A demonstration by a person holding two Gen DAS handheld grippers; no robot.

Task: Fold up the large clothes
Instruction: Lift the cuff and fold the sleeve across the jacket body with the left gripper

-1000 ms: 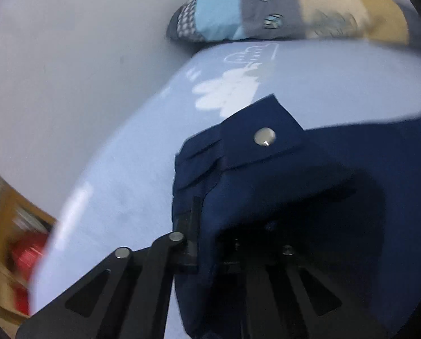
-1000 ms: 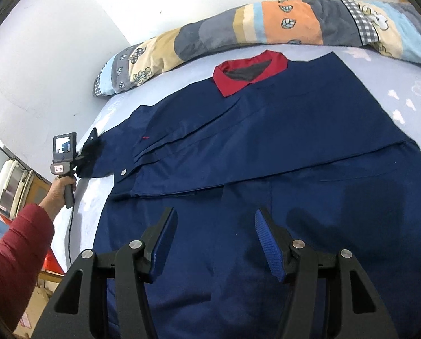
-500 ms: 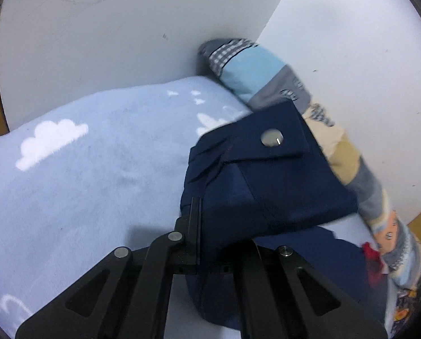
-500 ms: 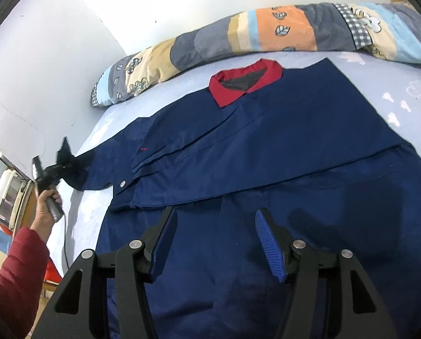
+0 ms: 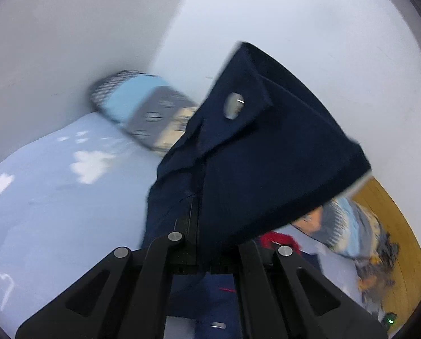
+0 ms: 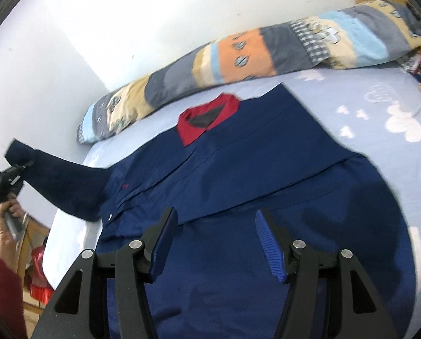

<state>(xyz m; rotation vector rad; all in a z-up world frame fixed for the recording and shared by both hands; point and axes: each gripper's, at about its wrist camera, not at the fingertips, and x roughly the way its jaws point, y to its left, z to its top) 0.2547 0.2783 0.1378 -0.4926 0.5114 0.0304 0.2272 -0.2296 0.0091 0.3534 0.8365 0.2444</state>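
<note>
1. Clamping the cuff end of the sleeve [image 5: 255,152], the left tool [image 5: 202,243] had its fingers closed on the navy cloth, which rose from them and draped over that camera's view; a silver snap button [image 5: 233,106] showed on the cuff.
2. Seen from the right wrist camera, the left tool [image 6: 11,173] sat in the person's left hand [image 6: 8,223] off the bed's left edge, and the sleeve [image 6: 60,180] stretched from it, lifted off the bed, to the jacket's shoulder.
3. The right tool [image 6: 216,240] hovered over the lower part of the jacket with its blue-padded fingers [image 6: 269,248] spread apart and nothing between them.
4. The navy jacket [image 6: 266,175] lay spread flat on the bed, its red collar [image 6: 207,118] pointing toward the wall and its other sleeve folded across the chest.
5. A small red mark [image 6: 125,186] sat on the chest, too small to read; no other writing or label could be made out.
6. The light-blue bedsheet [image 6: 379,107] carried white cloud prints.
7. A rolled patchwork quilt [image 6: 252,53] lay along the wall beyond the collar.
</note>
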